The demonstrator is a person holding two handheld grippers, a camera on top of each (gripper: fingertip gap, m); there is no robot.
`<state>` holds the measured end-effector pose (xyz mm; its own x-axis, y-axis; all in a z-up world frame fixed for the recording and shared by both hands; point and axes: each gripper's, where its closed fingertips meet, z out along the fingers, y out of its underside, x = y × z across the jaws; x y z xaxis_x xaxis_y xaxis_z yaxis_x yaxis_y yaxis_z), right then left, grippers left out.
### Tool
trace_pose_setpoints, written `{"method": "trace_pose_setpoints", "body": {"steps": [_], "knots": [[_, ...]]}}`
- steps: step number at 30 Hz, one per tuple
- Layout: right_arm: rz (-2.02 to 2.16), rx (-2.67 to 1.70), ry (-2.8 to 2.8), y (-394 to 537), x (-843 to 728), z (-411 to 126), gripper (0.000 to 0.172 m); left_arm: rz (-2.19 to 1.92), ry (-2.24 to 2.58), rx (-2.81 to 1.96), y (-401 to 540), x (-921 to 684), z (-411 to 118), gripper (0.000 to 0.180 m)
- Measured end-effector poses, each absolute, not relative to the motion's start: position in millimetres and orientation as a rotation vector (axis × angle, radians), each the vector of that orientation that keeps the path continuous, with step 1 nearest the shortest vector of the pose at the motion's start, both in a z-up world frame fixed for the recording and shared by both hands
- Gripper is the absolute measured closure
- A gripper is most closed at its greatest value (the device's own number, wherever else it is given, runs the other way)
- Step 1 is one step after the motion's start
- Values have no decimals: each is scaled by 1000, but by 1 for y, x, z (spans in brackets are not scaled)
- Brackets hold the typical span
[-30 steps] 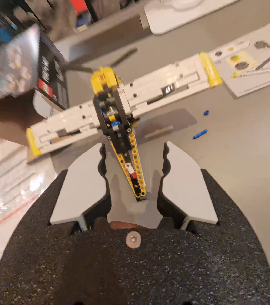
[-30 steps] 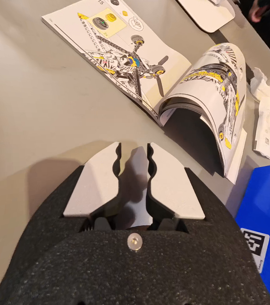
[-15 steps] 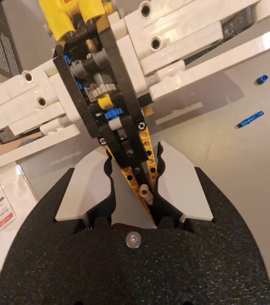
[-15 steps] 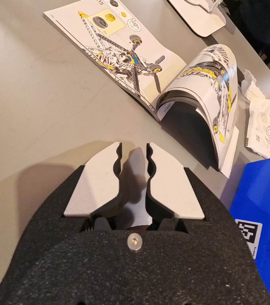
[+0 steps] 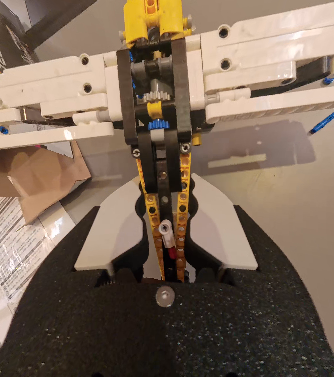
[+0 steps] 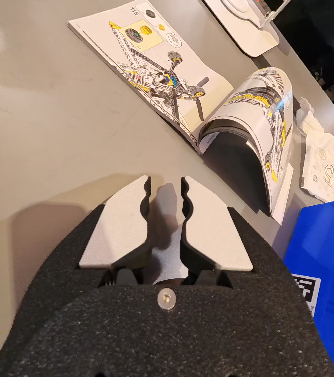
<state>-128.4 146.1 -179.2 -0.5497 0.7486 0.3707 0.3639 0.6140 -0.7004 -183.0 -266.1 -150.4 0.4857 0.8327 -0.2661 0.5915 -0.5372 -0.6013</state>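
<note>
Gripping: left gripper [image 5: 166, 183] clamped on toy plane's [image 5: 158, 85] yellow tail beams [image 5: 151, 206], pads touching both sides.
Handling: probably light, stiff, snap-apart (wings overhang).
Right gripper [image 6: 165, 179]: partly open, empty, above table [image 6: 39, 122]; booklet [image 6: 182, 81] near.

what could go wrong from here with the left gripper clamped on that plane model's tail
The left gripper holds only the narrow yellow tail beams, far from the wide white wings, so the brick-built plane may sag or twist. The tapering tail could slip. A swinging wing may hit the cardboard box.
</note>
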Motion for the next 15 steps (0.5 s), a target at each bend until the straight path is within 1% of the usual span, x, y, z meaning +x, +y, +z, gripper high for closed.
{"method": "trace_pose_setpoints", "body": {"steps": [3, 6, 9, 11, 13, 15], "knots": [[746, -867, -2169, 146, -127, -179, 144, 904, -1129, -2365, -277, -183, -144, 141], [747, -864, -2166, 146, -126, -178, 144, 1267, -981, -2495, -292, -185, -124, 141], [751, -859, -2165, 145, -126, -177, 144, 1834, -660, -2615, -307, -189, -87, 141], [754, -854, -2163, 143, -125, -176, 144, 2180, -415, -2582, -307, -190, -60, 142], [756, -849, -2165, 142, -124, -176, 144, 2443, -118, -2530, -305, -190, -38, 142], [757, -843, -2166, 141, -123, -176, 144, 2578, 92, -2504, -308, -193, -28, 141]]}}
